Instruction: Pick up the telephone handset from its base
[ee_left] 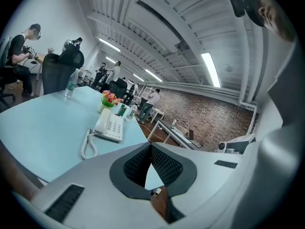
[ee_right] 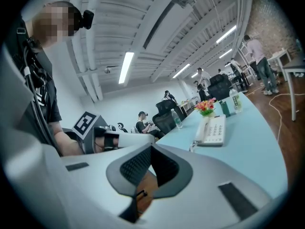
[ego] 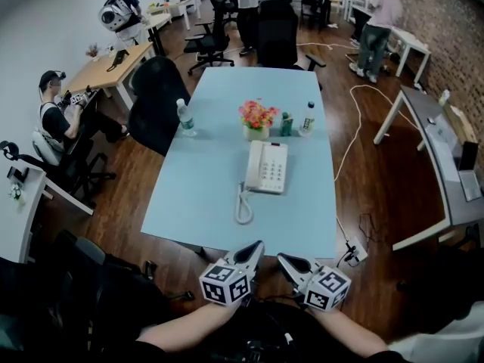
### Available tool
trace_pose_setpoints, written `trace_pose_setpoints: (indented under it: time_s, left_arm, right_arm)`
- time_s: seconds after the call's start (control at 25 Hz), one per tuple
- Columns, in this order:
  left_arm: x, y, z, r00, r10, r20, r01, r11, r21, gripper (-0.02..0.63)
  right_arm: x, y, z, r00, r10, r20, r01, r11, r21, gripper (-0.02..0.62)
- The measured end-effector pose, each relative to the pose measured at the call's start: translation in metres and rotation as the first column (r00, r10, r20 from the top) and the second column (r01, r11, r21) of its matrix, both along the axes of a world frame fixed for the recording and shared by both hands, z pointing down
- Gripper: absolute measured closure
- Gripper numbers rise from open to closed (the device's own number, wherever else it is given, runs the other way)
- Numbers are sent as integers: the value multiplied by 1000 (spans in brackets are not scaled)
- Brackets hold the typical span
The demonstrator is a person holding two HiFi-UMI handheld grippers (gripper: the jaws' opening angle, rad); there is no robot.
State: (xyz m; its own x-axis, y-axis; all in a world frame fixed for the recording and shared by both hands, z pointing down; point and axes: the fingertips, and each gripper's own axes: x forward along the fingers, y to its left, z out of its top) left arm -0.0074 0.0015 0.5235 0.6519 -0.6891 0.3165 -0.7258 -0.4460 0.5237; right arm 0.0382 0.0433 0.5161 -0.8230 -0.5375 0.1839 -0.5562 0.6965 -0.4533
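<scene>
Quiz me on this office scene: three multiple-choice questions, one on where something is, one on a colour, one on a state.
1. In the head view, where is the handset?
A on the left of its base
B lying loose, off the base
C lifted in the air

2. What colour is the table that bears the base?
A brown
B light blue
C black

3. How are the left tongs?
A wide open
B shut on the handset
C shut, empty

Answers:
1 A, it lies in its cradle along the base's left side.
2 B, the top is pale blue.
3 C, the jaws meet with nothing between them.
</scene>
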Motion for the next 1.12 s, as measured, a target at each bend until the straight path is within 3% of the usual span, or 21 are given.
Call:
trace_pose_setpoints:
  time_s: [0.6, 0.92, 1.12]
  left_arm:
    - [-53, -129, 6, 995, 84, -51, -84, 996, 12, 606]
    - [-63, -169, 17, 997, 64, -36, -64, 998, -4, 606]
    - [-65, -192, 25, 999, -33, -27, 33, 999, -11, 606]
  right_arm:
    - [-44, -120, -5, 990, 126, -56, -124, 991, 39, 578]
    - [-49, -157, -5, 990, 126, -57, -124, 992, 38, 578]
    - [-41, -179, 1, 997, 55, -55, -54, 998, 25, 577]
